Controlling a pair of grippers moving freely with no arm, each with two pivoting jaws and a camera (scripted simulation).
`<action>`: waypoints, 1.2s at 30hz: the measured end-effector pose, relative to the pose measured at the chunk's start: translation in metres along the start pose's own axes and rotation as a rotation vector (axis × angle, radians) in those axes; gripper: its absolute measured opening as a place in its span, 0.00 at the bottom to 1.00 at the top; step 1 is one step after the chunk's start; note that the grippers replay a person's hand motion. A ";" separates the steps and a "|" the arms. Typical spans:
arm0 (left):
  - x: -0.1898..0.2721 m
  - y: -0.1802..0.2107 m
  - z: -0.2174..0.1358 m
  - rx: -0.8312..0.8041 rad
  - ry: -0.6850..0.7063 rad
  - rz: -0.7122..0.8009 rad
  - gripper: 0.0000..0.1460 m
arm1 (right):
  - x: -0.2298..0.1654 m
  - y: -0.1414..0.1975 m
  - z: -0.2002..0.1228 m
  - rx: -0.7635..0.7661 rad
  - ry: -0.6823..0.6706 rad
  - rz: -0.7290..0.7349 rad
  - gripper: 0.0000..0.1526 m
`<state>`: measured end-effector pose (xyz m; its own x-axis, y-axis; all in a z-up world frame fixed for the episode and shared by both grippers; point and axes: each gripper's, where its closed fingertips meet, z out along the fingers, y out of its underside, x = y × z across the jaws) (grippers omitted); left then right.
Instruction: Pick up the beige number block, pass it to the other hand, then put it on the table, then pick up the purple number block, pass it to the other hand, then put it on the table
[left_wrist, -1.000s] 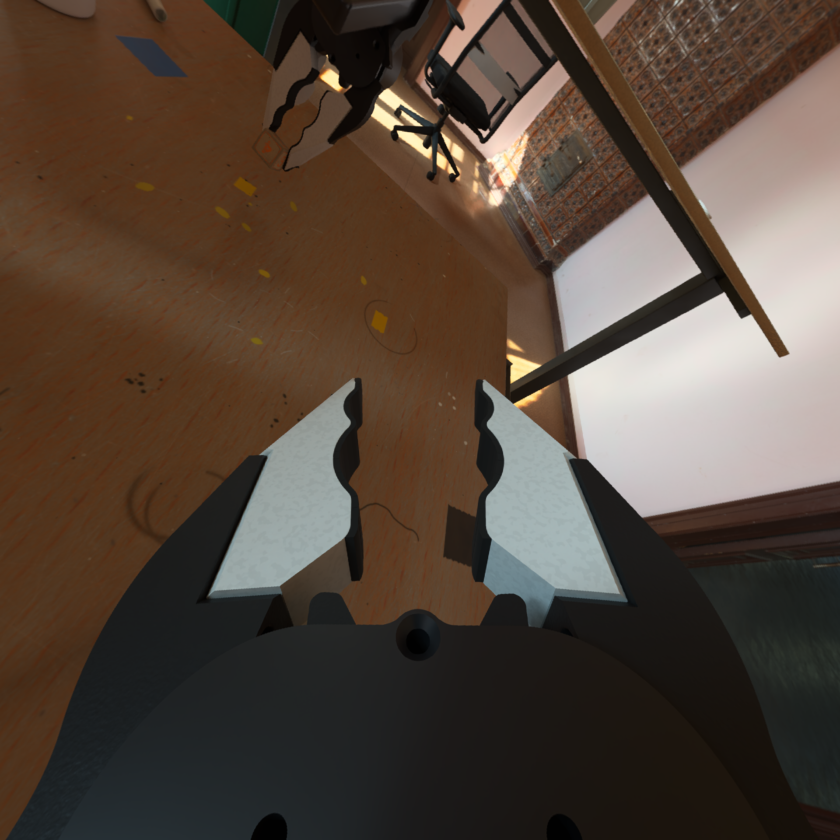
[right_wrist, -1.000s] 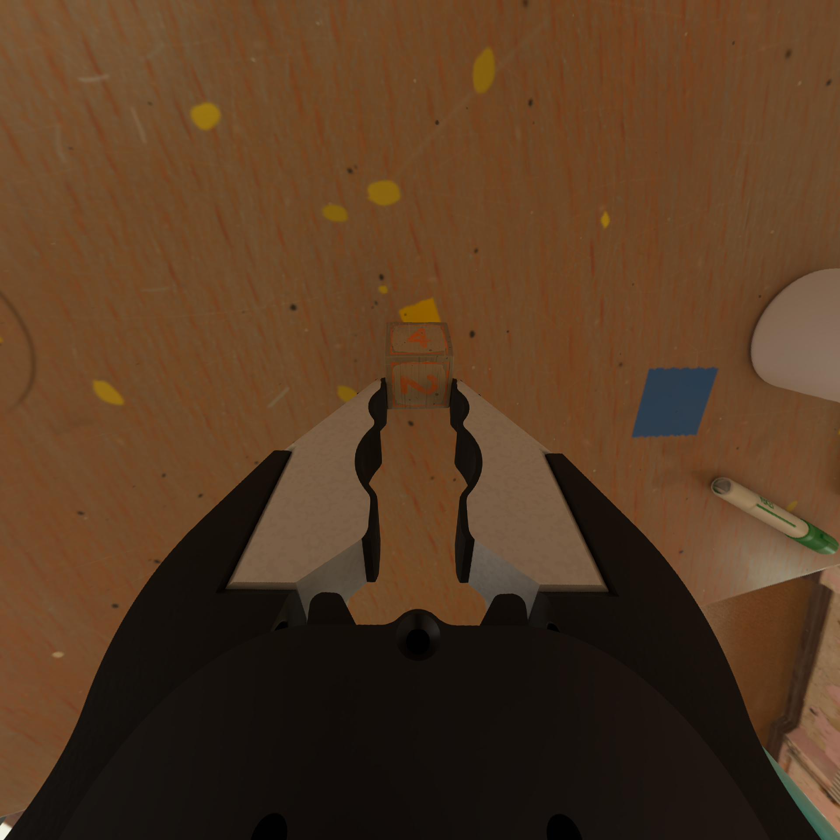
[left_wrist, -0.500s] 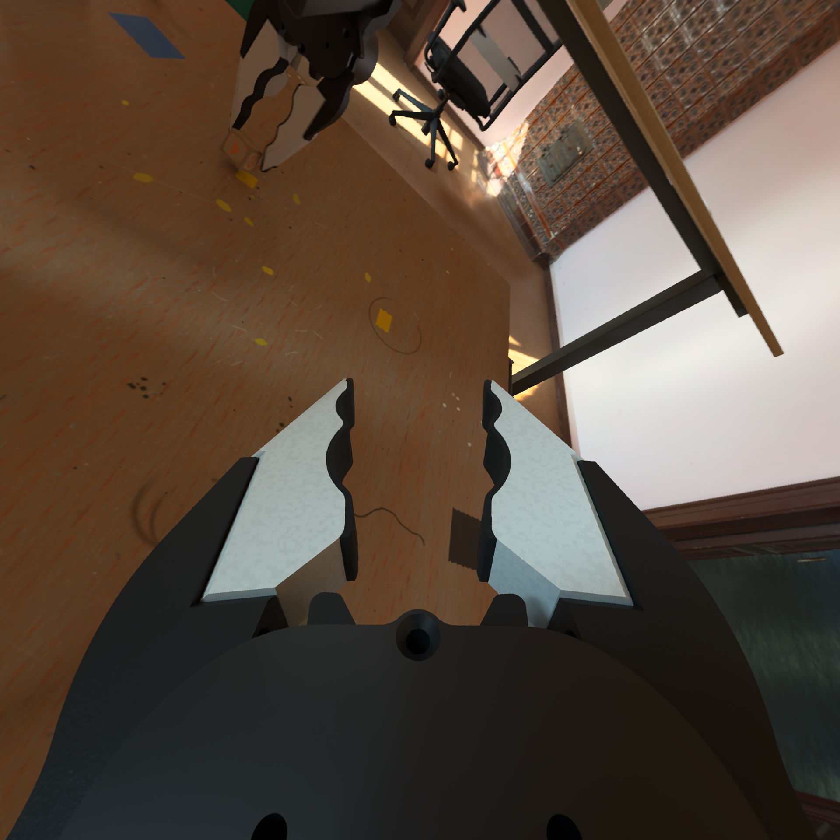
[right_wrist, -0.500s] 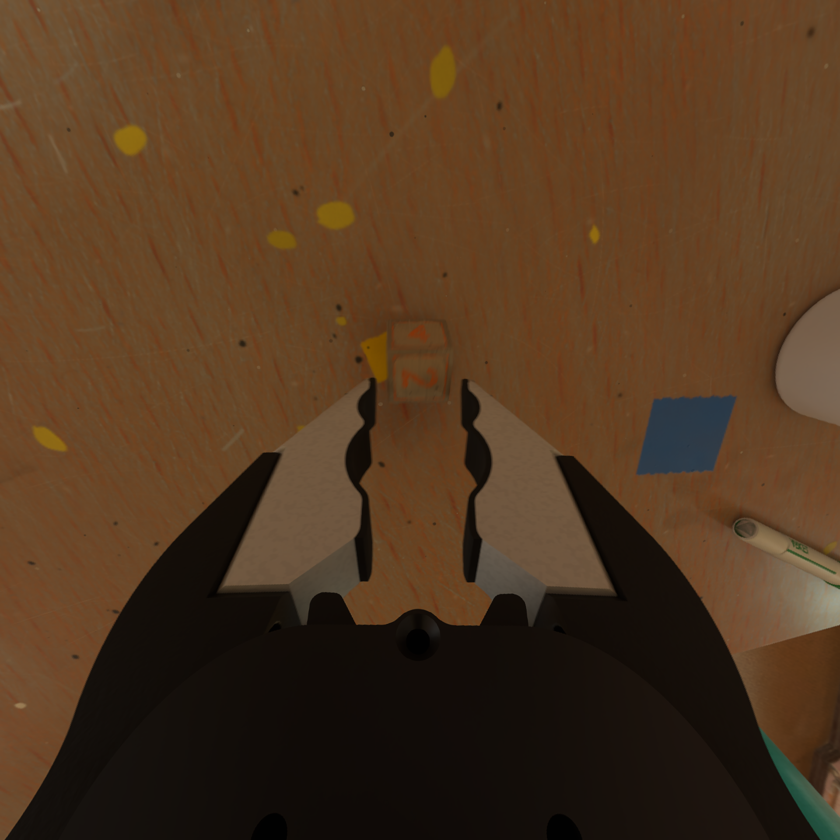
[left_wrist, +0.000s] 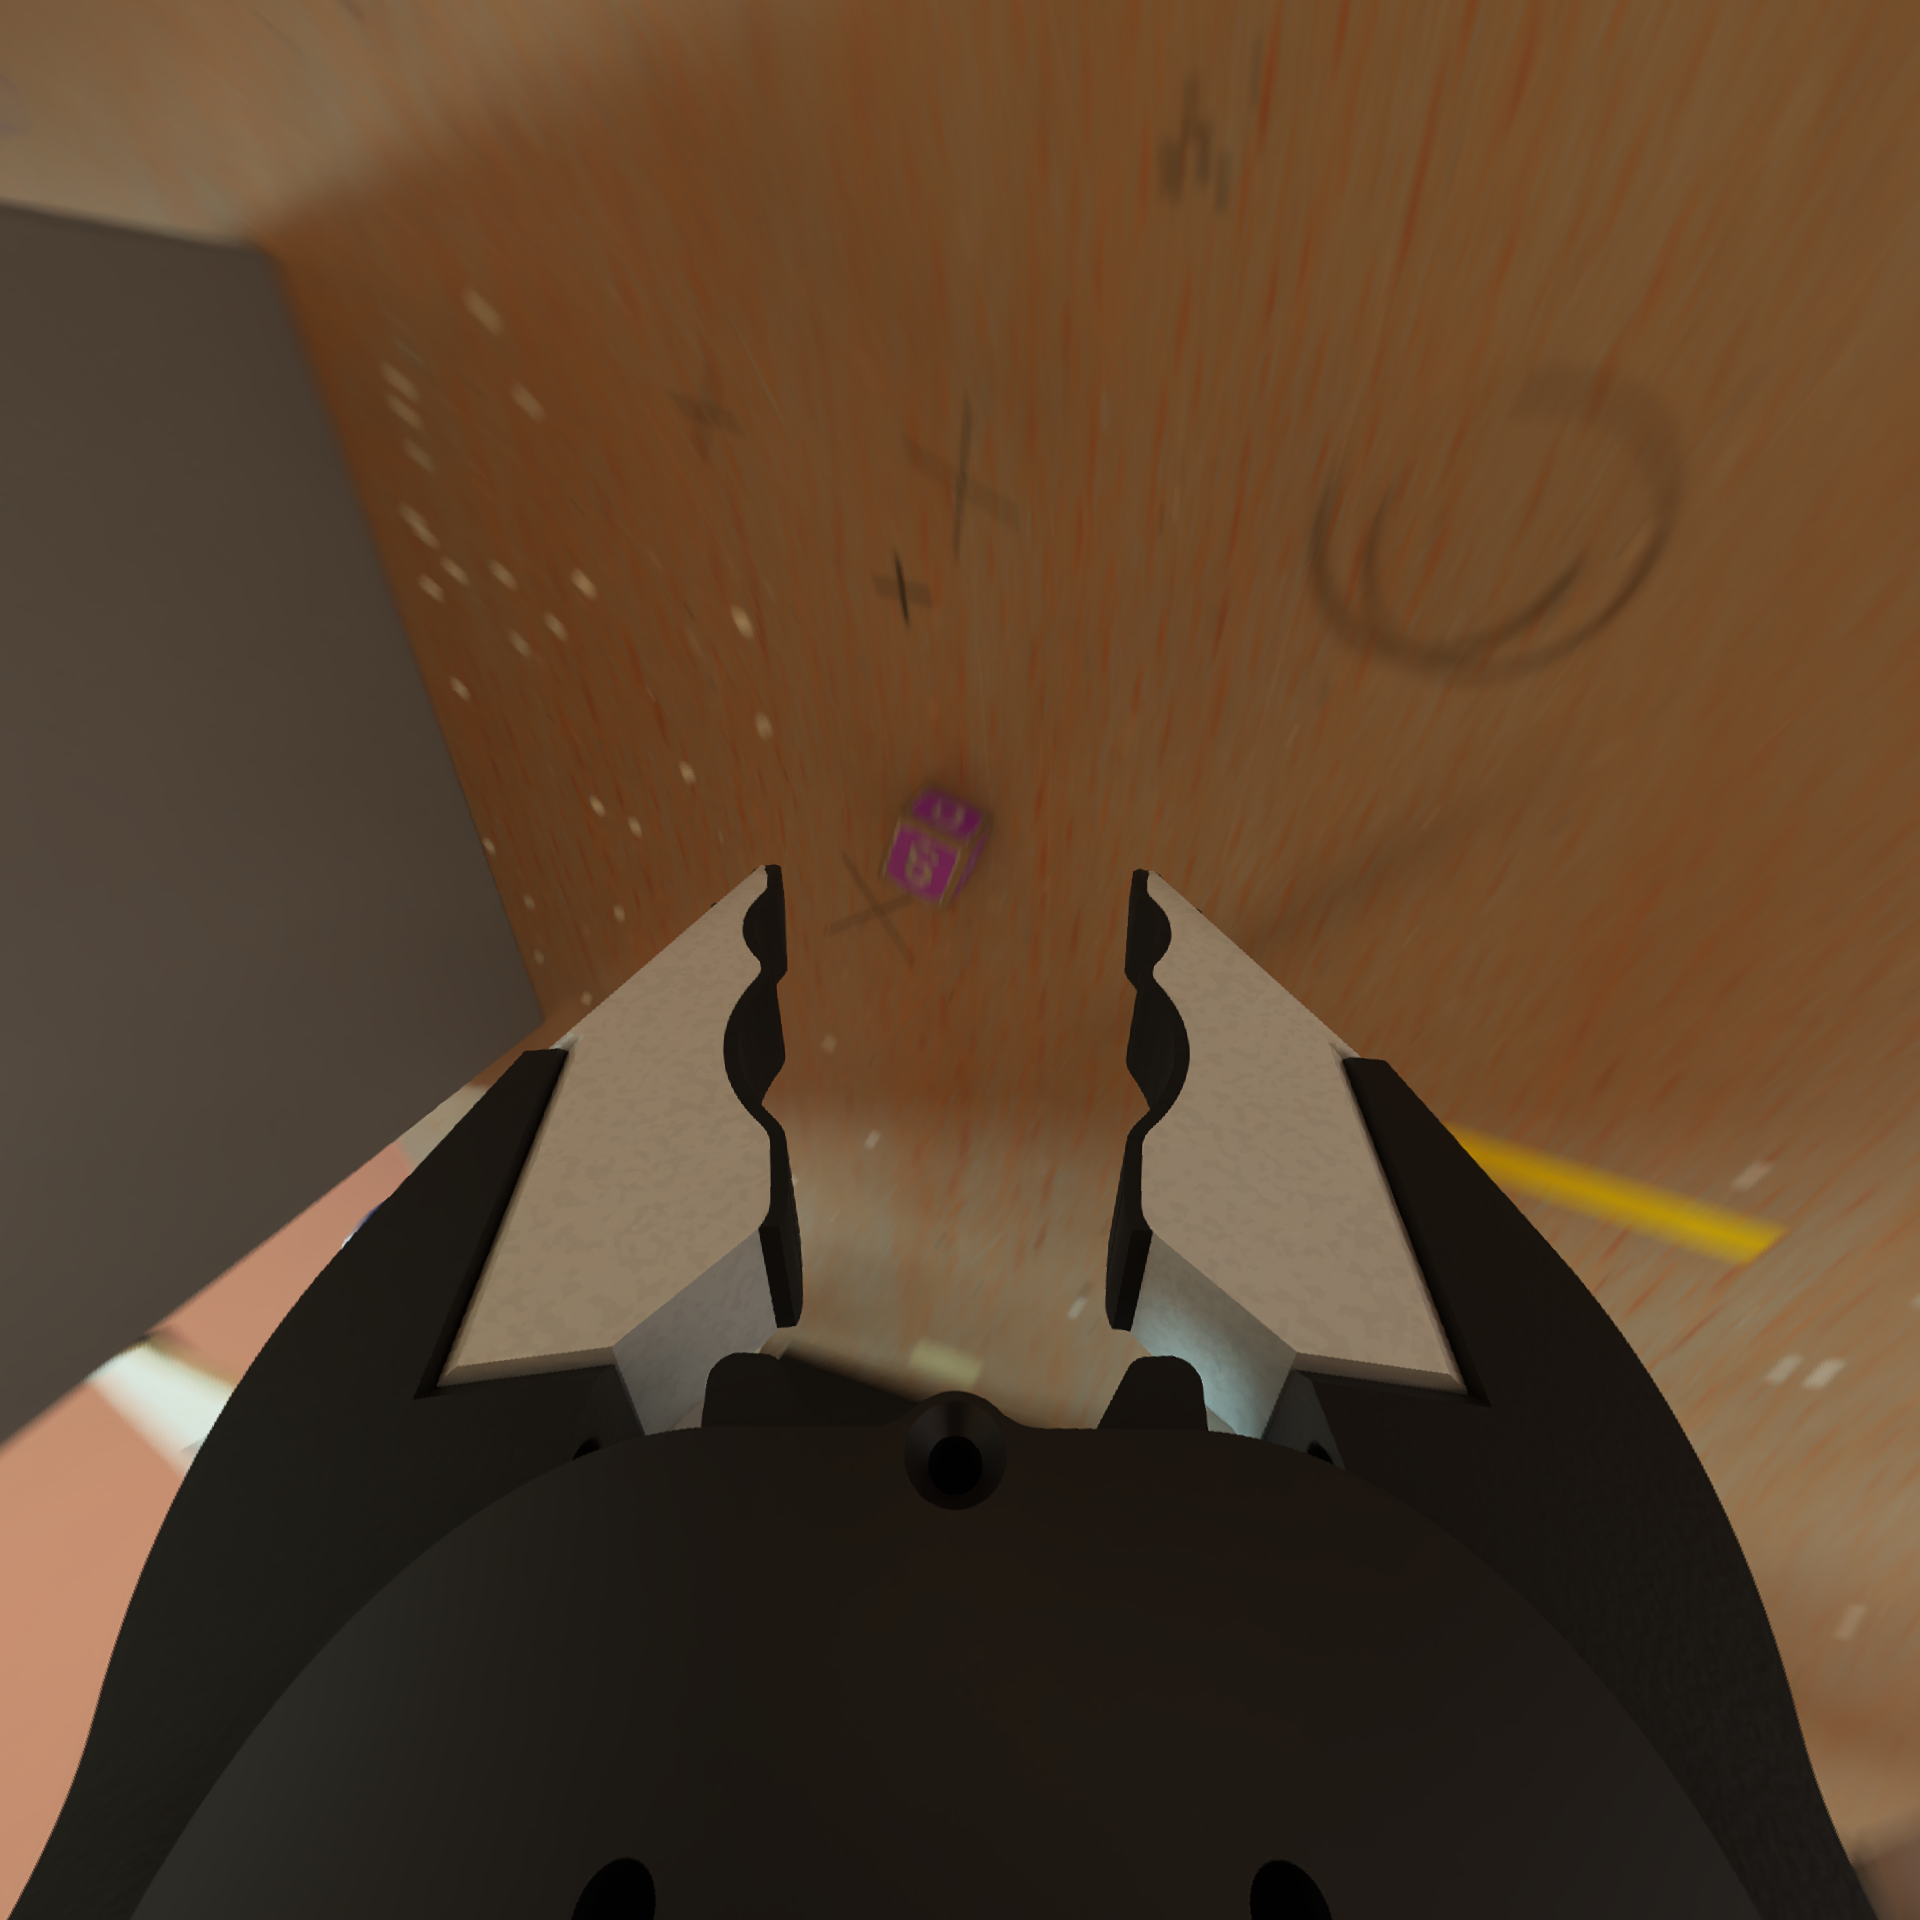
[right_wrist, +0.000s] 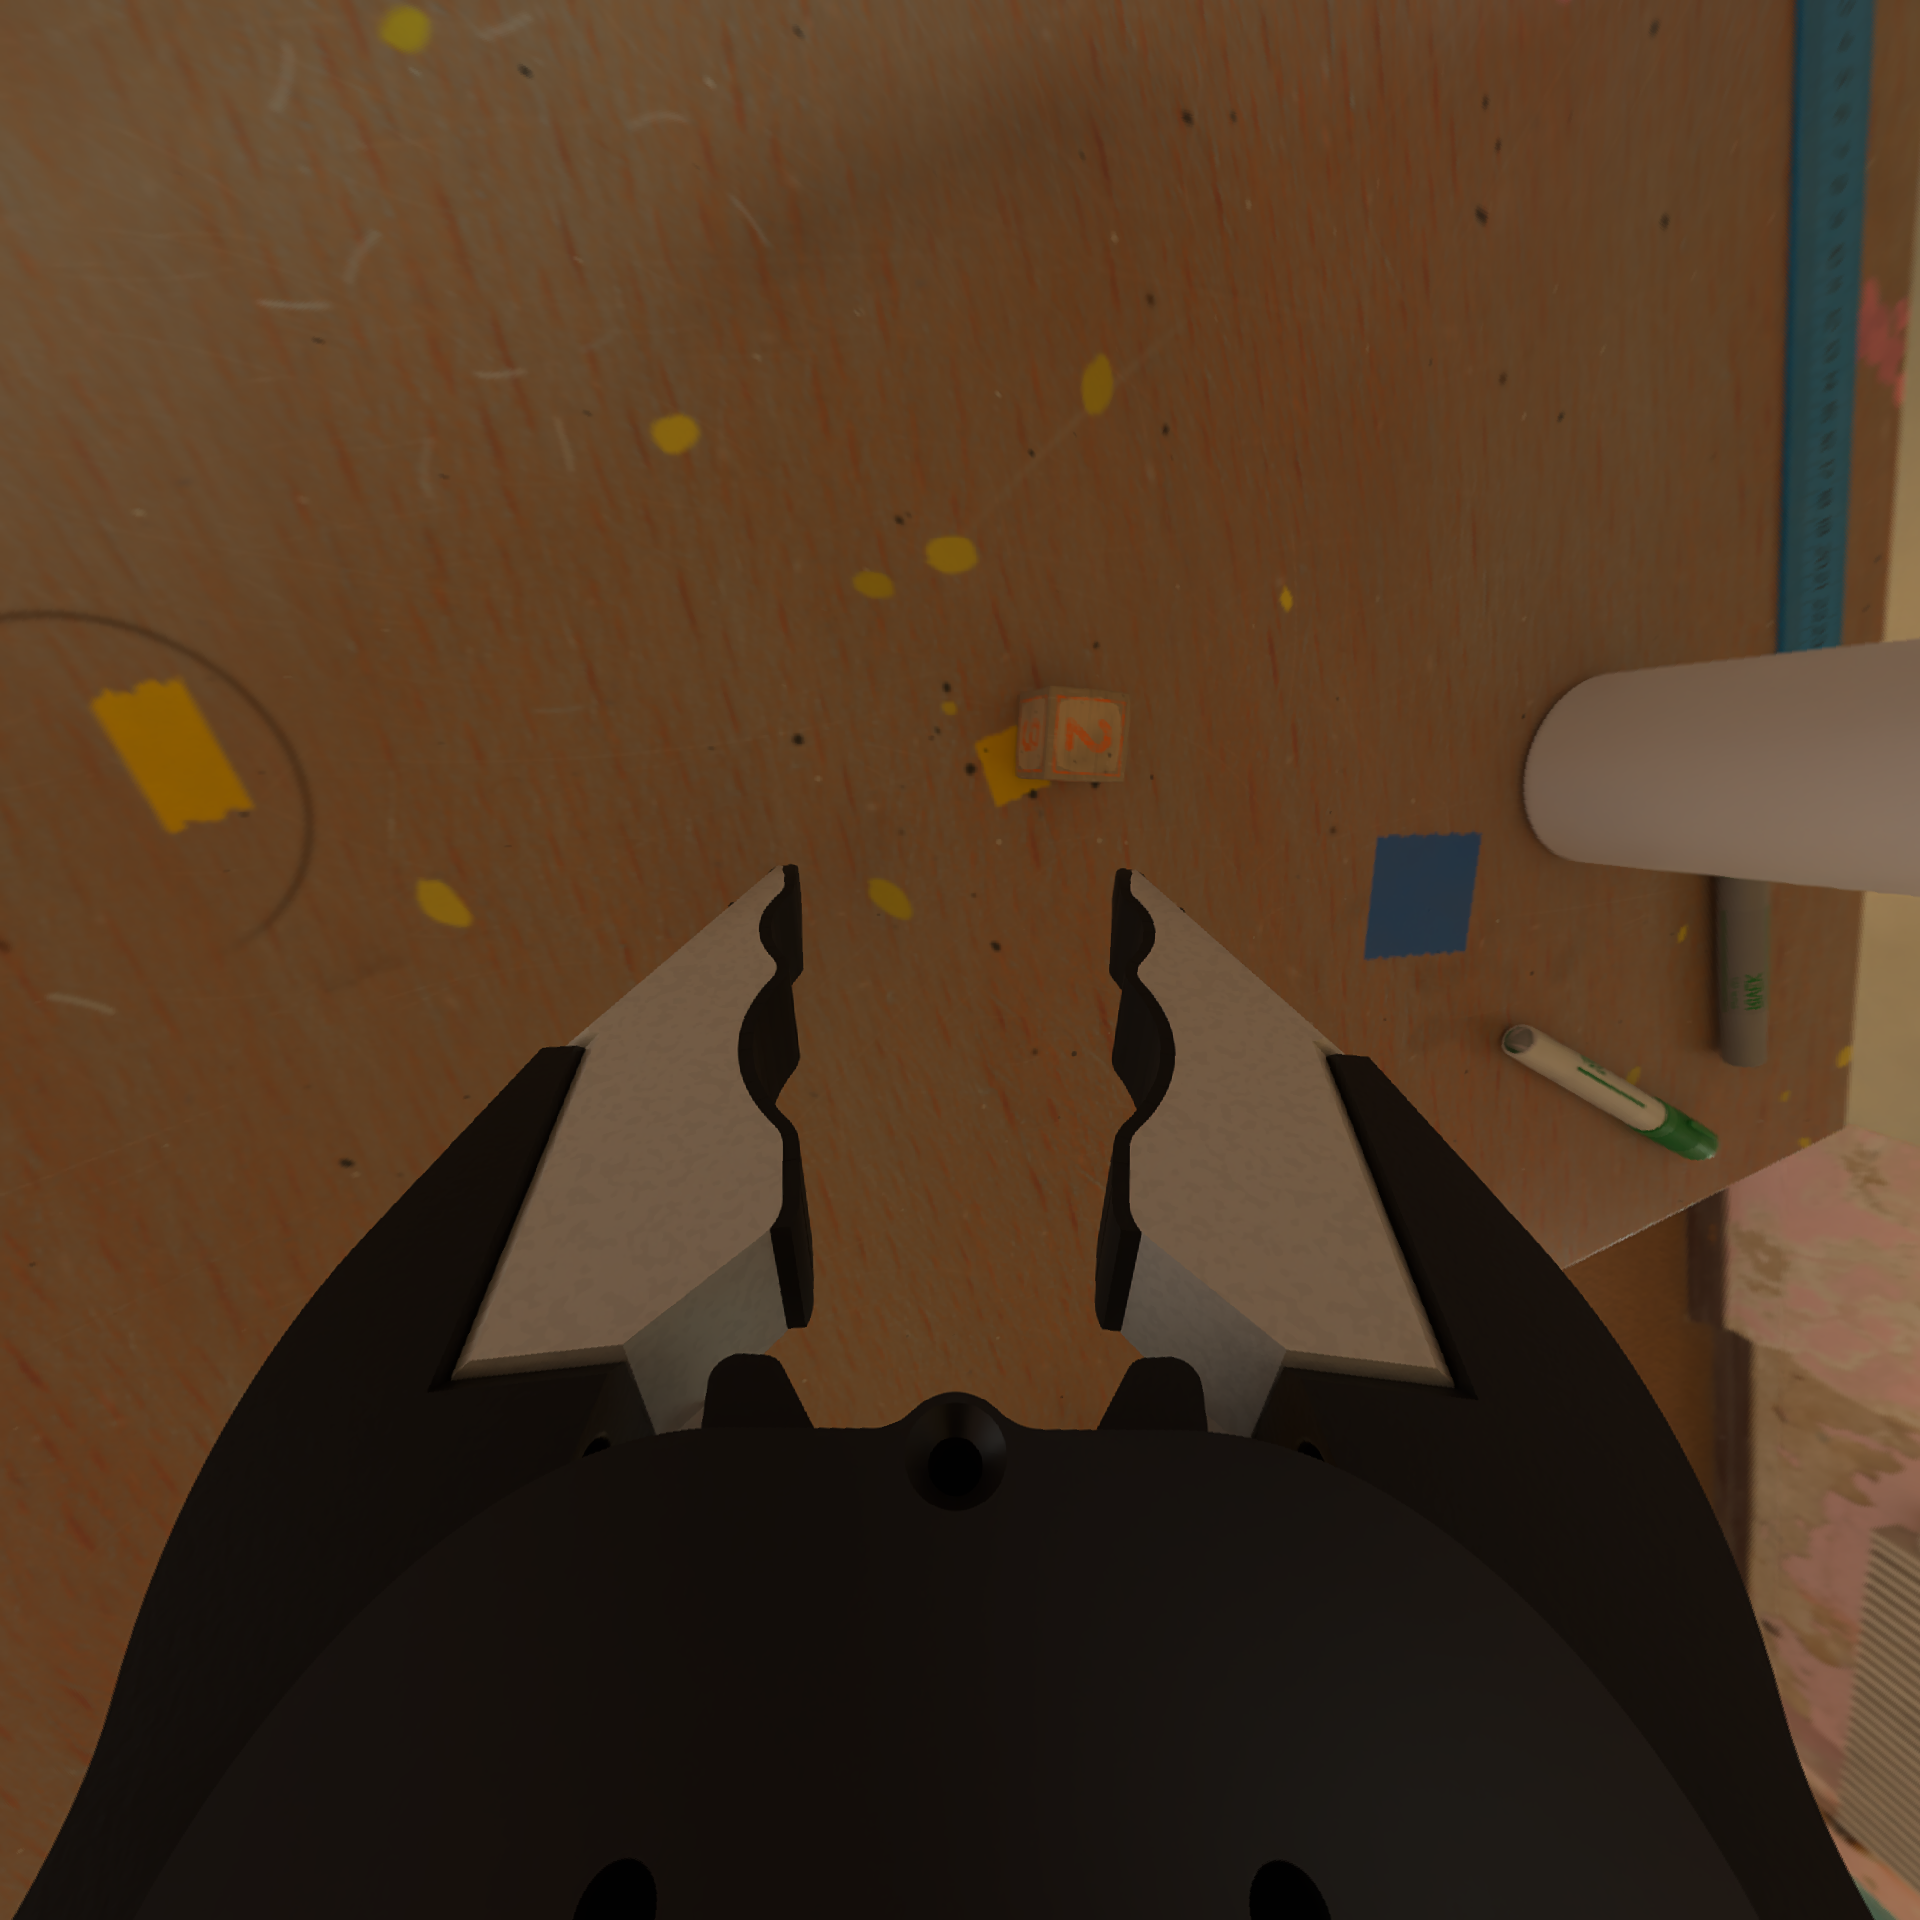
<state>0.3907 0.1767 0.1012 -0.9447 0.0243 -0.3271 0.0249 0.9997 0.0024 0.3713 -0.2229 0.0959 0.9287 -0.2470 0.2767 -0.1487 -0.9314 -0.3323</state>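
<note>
We see the beige number block (right_wrist: 1075, 736) resting on the wooden table (right_wrist: 520, 312) in the right wrist view, ahead of the right gripper (right_wrist: 954, 875) and a little to the right of its line, clear of both fingertips. Its near face and left side carry orange figures. A yellow tape patch (right_wrist: 1000, 771) lies against its left lower edge. The right gripper's jaws stand wide apart with only table between them.

In the left wrist view, the purple number block (left_wrist: 933, 852) sits on the same table, just beyond the left gripper (left_wrist: 956, 878) and slightly left of the middle of its gap, near a dark cross mark (left_wrist: 873, 920). The left gripper's jaws are also spread wide and hold nothing. This view is blurred, so we cannot make out fine detail of the block.

Farther out in the right wrist view, we find a blue tape patch (right_wrist: 1421, 896) to the right of the beige block, a white cylinder (right_wrist: 1725, 764) reaching in from the right edge, a grey marker (right_wrist: 1742, 971) under it, and a green-capped marker (right_wrist: 1605, 1091) lying near the table's corner. A blue ruler (right_wrist: 1823, 312) runs along the right border. Yellow paint spots (right_wrist: 951, 554) dot the wood, and a second yellow tape piece (right_wrist: 171, 753) lies inside a drawn circle (right_wrist: 291, 790) at left.

In the left wrist view, a dark ring stain (left_wrist: 1486, 530) marks the wood at upper right, and a yellow streak (left_wrist: 1621, 1205) shows at right.
</note>
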 end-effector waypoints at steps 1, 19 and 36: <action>0.000 0.011 0.014 -0.111 0.010 0.072 0.46 | -0.005 -0.002 -0.005 0.010 0.011 -0.012 0.39; -0.010 0.039 0.085 -0.342 0.099 0.256 0.18 | -0.046 -0.016 -0.047 0.097 0.106 -0.065 0.35; 0.106 -0.136 -0.175 1.062 1.373 -0.435 0.18 | -0.151 -0.244 -0.122 0.848 0.348 -0.375 0.49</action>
<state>0.2300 0.0445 0.2312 -0.4942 0.3276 0.8053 -0.6198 0.5167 -0.5906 0.2263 0.0087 0.2450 0.6942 -0.1669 0.7002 0.5531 -0.4988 -0.6673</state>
